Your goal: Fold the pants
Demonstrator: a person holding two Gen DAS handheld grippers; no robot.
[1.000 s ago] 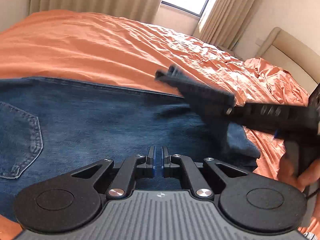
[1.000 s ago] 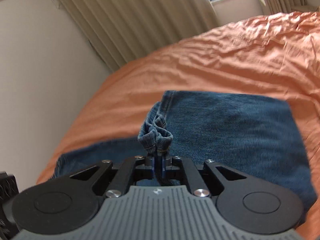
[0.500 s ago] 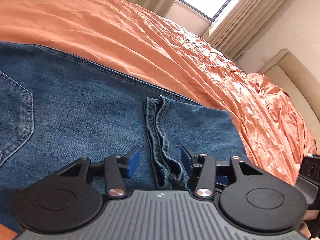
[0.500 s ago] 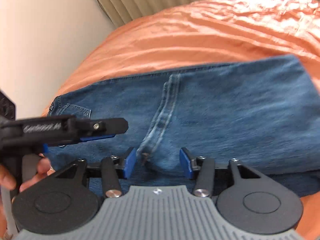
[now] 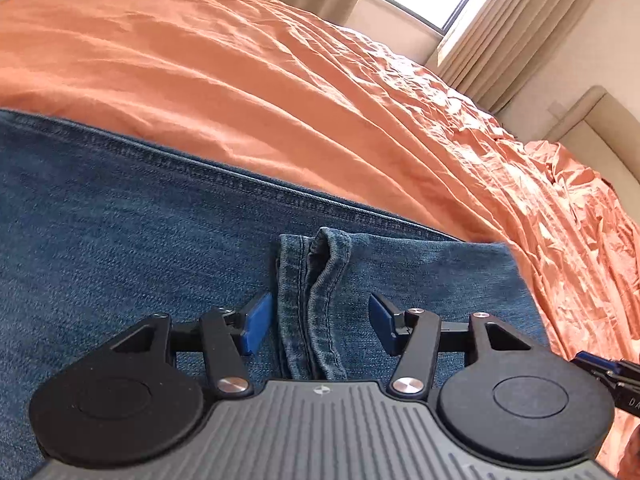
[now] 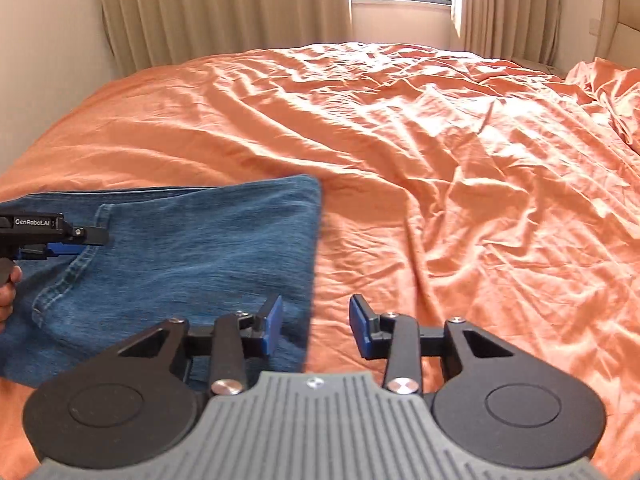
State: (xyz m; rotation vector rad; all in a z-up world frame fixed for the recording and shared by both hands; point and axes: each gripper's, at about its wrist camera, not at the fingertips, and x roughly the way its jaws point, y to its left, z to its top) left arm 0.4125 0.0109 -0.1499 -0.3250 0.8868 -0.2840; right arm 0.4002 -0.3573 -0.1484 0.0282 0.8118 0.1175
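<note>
Our left gripper (image 5: pixel 318 326) hangs with jaws closing, unpinched, around the hem (image 5: pixel 316 304) of the jeans (image 5: pixel 120 248); our right gripper (image 6: pixel 316 330) is closing on nothing, straddling their folded right edge. The jeans lie flat on the near left of the orange bed (image 6: pixel 440 160). Denim is heavy, soft and floppy, so we judge the thick hem and folded edge the surest holds.

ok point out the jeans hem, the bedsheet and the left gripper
jeans hem (image 5: pixel 316 304), left wrist view, on the stitched cuff edge lying between the blue pads
bedsheet (image 6: pixel 460 160), right wrist view, on bare wrinkled orange cloth
left gripper (image 5: pixel 320 322), left wrist view, midway between its fingertips
</note>
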